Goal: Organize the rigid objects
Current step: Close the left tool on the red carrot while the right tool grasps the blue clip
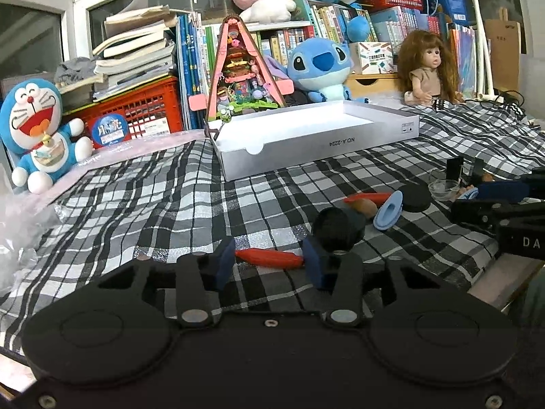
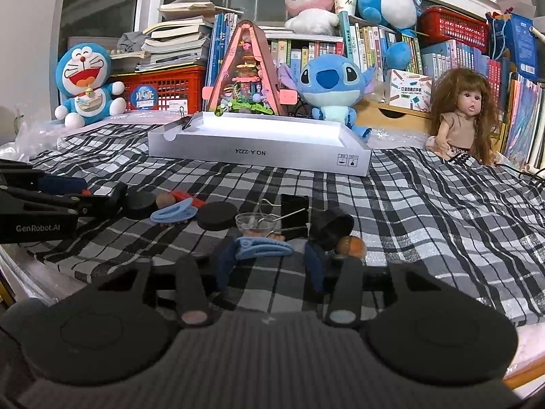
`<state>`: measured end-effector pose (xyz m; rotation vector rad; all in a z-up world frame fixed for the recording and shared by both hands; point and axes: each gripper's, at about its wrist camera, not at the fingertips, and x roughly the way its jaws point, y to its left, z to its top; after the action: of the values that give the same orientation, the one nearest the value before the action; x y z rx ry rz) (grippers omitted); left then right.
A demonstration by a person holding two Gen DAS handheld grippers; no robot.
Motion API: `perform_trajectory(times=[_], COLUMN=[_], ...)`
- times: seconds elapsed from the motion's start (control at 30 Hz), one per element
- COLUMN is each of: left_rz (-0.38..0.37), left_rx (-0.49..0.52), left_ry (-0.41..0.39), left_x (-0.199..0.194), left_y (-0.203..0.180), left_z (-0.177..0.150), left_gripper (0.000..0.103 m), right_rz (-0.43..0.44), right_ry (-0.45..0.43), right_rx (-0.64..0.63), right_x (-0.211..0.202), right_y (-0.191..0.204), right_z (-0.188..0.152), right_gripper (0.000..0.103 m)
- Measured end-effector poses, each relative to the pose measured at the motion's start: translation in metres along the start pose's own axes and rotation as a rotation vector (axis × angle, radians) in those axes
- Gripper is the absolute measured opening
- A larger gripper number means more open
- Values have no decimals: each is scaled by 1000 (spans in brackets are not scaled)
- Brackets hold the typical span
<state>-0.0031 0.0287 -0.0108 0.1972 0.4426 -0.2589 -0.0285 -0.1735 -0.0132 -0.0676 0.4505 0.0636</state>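
Note:
My left gripper (image 1: 269, 264) is low over the checked cloth, its blue pads shut on the two ends of a red clip (image 1: 269, 258) that lies crosswise. My right gripper (image 2: 270, 266) has a light blue clip (image 2: 264, 248) between its pads and looks shut on it. In the right wrist view the left gripper (image 2: 102, 194) comes in from the left. A white shallow box (image 1: 306, 136) (image 2: 259, 151) lies open beyond both. Loose between them are a second blue clip (image 2: 173, 213), a second red clip (image 1: 368, 197), black discs (image 2: 218, 216), a black cup (image 2: 332, 228) and a glass dish (image 2: 253, 223).
Black binder clips (image 2: 294, 206) and a brown nut (image 2: 352, 245) lie by the dish. Plush toys (image 1: 37, 136), a pink triangular model house (image 1: 238, 71), a doll (image 2: 460, 116), a red crate (image 1: 143, 109) and shelved books line the back. The cloth's front edge is close below.

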Motion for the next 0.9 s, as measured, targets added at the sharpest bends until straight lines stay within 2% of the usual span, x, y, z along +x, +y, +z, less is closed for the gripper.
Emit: perform_trajectory(times=[0.3,0.43,0.6,0.9], left_rz=[31,46,36,26], left_rx=[-50,-97,-145,-190], left_ry=[16,51,54,98], left_x=[-12,-10,-8,8], left_y=[-7,-5,3,9], left_z=[10,23,36,63], left_gripper=[41,41,41,41], right_rz=[-1,6,23,37], right_ry=[9,15,42,69], right_rx=[60,87,159,206], right_x=[-5,-9,-9,2], right_y=[-5,-10,-20,-36], right_z=[7,15,25,46], right_gripper=[43,43,43,43])
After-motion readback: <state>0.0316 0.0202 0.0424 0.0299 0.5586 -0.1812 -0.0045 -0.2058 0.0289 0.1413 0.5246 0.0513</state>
